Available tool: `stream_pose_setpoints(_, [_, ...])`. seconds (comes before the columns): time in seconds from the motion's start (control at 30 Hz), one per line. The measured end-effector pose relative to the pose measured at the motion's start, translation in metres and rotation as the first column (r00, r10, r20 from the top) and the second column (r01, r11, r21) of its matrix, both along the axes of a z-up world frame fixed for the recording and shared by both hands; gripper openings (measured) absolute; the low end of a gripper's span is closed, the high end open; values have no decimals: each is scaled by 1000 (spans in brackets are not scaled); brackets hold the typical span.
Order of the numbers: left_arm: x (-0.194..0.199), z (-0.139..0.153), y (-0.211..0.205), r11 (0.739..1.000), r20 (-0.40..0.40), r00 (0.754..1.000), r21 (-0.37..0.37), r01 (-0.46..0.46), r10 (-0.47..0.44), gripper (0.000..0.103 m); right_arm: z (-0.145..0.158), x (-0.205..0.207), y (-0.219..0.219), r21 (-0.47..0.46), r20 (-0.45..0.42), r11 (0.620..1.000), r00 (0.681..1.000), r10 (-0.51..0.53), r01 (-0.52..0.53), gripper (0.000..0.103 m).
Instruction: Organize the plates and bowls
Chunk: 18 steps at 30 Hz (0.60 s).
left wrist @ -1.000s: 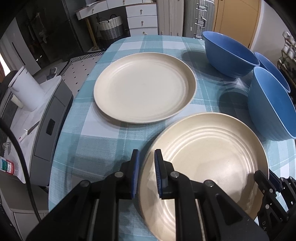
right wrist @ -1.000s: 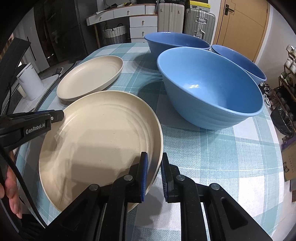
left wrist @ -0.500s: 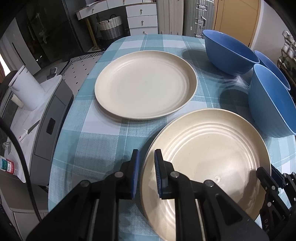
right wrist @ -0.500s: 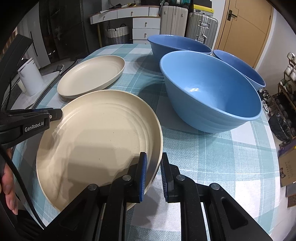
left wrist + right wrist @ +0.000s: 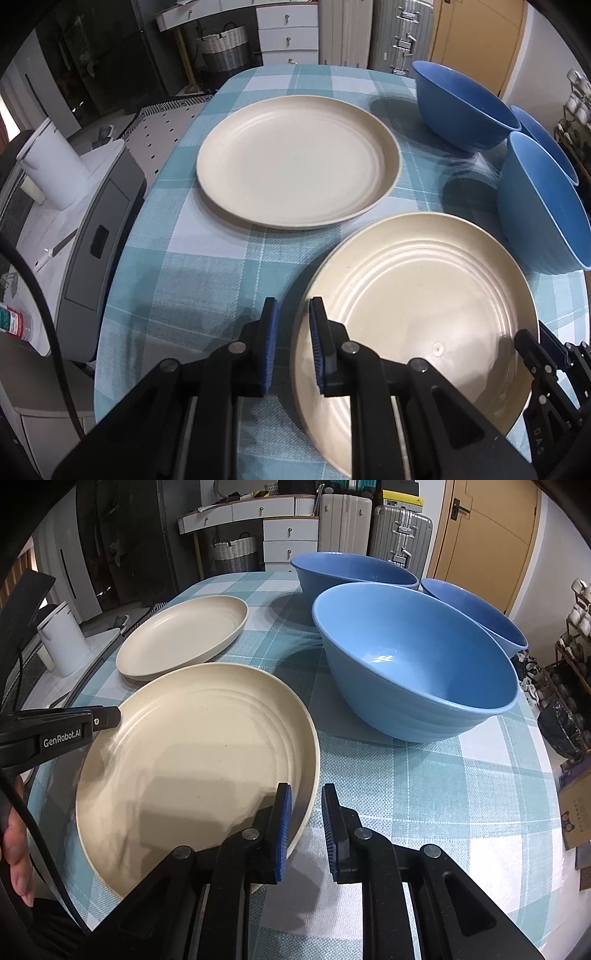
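Observation:
A cream ridged plate [image 5: 424, 314] [image 5: 192, 757] lies on the checked tablecloth [image 5: 207, 277], close to me. My left gripper [image 5: 293, 332] straddles its left rim; its jaws are opening and the blue pads stand clear of the rim. My right gripper [image 5: 306, 812] straddles the plate's right rim, also opening, with a gap beside the rim. A second cream plate [image 5: 295, 166] [image 5: 181, 638] sits further back. Three blue bowls stand to the right: a near one [image 5: 413, 664], a far one [image 5: 351, 572] and one behind [image 5: 476, 616].
The table's left edge drops to a grey appliance [image 5: 99, 229] bearing a white jug [image 5: 51, 166]. White drawers [image 5: 288, 535], a basket and suitcases stand beyond the far edge. A shoe rack [image 5: 569, 672] lines the right. A person's hand [image 5: 14, 849] holds the left gripper.
The near plate has sunk and levelled onto the cloth. Both pairs of jaws have spread a little off its rim. The far plate and the bowls have stayed put.

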<state>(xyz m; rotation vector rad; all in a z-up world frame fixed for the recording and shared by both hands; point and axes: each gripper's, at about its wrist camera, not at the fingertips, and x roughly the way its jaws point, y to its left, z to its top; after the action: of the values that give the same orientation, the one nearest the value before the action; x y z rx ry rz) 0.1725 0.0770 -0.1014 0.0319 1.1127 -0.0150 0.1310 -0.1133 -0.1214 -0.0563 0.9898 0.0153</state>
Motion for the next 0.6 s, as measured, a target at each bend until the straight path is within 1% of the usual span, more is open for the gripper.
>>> stream_pose_setpoints(0.03, [0, -1, 3, 1000, -5, 1000, -9, -10, 10, 24, 1, -1, -1, 8, 5, 1000, 1000, 2, -2, 18])
stream_pose_setpoints(0.07, [0, -2, 6, 999, -12, 1000, -24, -22, 22, 30, 2, -2, -2, 13, 10, 1000, 1000, 1, -1, 22])
stream_pose_setpoints(0.1, [0, -2, 8, 999, -15, 1000, -34, -27, 26, 34, 4, -3, -4, 20, 17, 1000, 1000, -3, 3, 29])
stream_pose_setpoints(0.13, [0, -3, 10, 999, -16, 999, -39, -31, 30, 36, 6, -5, -6, 33, 23, 999, 1000, -12, 11, 33])
stream_pose_setpoints(0.17, [-1, -2, 12, 999, -11, 999, -39, -35, 34, 39, 7, -7, -7, 44, 24, 999, 1000, -16, 15, 42])
stream_pose_setpoints(0.2, [-2, -2, 12, 999, -7, 999, -39, -35, 35, 45, 7, -8, -8, 54, 24, 998, 1000, -18, 17, 46])
stream_pose_setpoints(0.27, [-3, -1, 13, 998, -4, 999, -45, -33, 33, 49, 6, -9, -8, 60, 19, 998, 1000, -20, 18, 47])
stream_pose_setpoints(0.4, [-3, -6, 13, 997, -42, 999, -76, -18, 15, 49, 2, -7, -12, 68, 2, 997, 1000, -30, 30, 47])
stream_pose_setpoints(0.6, [-1, -10, 21, 990, -69, 997, -129, -49, 40, 49, -8, -1, -27, 185, -68, 980, 996, -64, 76, 47])
